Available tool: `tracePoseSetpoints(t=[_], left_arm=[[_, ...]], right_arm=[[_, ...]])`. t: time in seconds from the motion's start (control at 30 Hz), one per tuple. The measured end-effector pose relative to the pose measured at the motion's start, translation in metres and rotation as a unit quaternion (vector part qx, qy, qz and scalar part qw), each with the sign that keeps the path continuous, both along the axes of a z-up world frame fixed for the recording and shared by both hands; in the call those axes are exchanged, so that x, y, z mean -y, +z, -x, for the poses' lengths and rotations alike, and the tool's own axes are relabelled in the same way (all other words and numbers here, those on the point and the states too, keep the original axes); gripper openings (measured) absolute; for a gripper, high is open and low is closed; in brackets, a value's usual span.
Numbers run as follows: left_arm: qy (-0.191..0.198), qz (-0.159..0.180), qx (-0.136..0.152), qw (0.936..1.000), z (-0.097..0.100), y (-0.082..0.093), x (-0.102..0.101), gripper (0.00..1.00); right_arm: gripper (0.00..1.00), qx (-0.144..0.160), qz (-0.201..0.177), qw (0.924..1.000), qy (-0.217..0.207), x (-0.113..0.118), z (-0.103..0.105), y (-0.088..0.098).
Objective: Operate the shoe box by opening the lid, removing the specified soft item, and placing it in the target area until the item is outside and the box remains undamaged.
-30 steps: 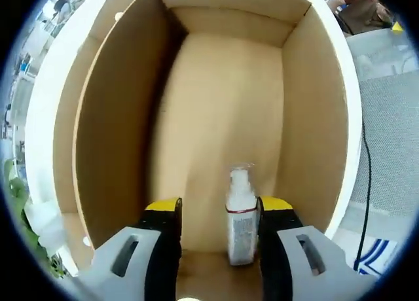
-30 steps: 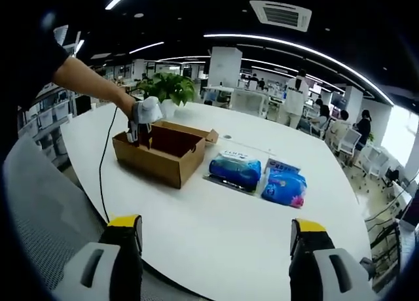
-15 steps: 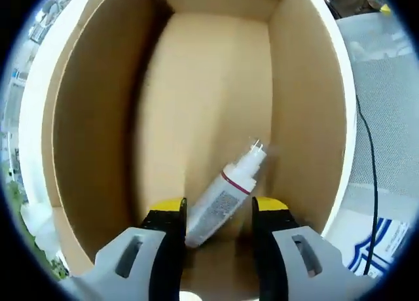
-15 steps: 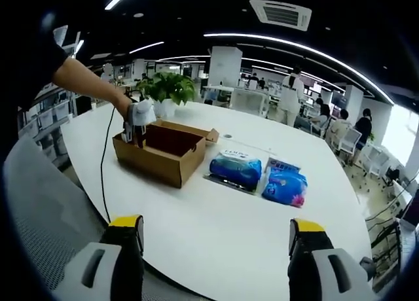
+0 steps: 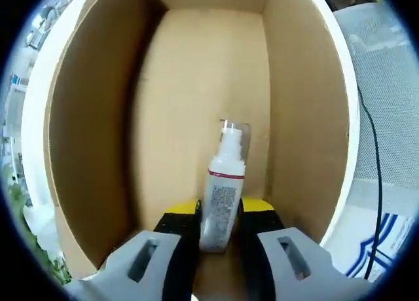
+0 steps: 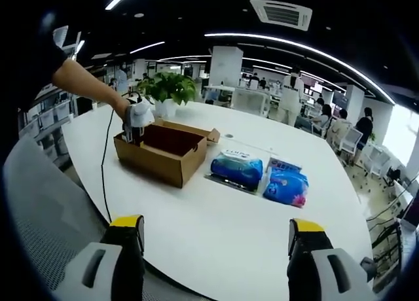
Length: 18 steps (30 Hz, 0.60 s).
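Note:
In the left gripper view I look down into the open cardboard shoe box (image 5: 98, 118). A small white bottle (image 5: 223, 190) with a clear cap and a red band lies between my left gripper's (image 5: 218, 212) jaws, which are shut on its lower body. In the right gripper view the same box (image 6: 160, 150) stands on the white table (image 6: 229, 216) at the left, with the left gripper (image 6: 134, 121) reaching into it, held by a person's hand. My right gripper (image 6: 213, 232) hangs open over the table's near edge, far from the box, with nothing between its jaws.
Two soft packs lie right of the box: a blue one (image 6: 236, 170) and a blue-and-pink one (image 6: 285, 185). A potted plant (image 6: 167, 88) stands behind the box. A black cable (image 6: 103, 177) trails off the table's left edge. People and chairs fill the office behind.
The left jaws have closed on the bottle, which swung from a tilt back to pointing straight ahead. The right gripper has stayed still.

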<state>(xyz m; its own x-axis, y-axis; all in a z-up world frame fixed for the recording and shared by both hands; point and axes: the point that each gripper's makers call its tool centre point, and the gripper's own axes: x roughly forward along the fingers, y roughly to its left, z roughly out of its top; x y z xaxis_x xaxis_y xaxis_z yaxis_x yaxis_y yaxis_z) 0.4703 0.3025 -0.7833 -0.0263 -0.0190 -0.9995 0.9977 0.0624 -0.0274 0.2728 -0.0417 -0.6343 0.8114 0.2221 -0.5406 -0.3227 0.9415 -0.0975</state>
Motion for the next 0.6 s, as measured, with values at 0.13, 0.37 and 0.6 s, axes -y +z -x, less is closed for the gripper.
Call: tracePoseSetpoints(t=[0.13, 0.37, 0.6], left_arm=[[0.003, 0.004, 0.015, 0.9999, -0.006, 0.004, 0.002, 0.19], [-0.003, 0.009, 0.045, 0.9989, -0.015, 0.013, 0.003, 0.18], [0.018, 0.022, 0.049, 0.9984, -0.015, 0.019, 0.006, 0.17]], right_arm=[[0.9, -0.001, 0.0, 1.0, 0.001, -0.001, 0.0, 0.0], [0.9, 0.002, -0.002, 1.0, 0.001, -0.001, 0.0, 0.001], [0.9, 0.004, 0.0, 1.0, 0.002, -0.001, 0.0, 0.002]])
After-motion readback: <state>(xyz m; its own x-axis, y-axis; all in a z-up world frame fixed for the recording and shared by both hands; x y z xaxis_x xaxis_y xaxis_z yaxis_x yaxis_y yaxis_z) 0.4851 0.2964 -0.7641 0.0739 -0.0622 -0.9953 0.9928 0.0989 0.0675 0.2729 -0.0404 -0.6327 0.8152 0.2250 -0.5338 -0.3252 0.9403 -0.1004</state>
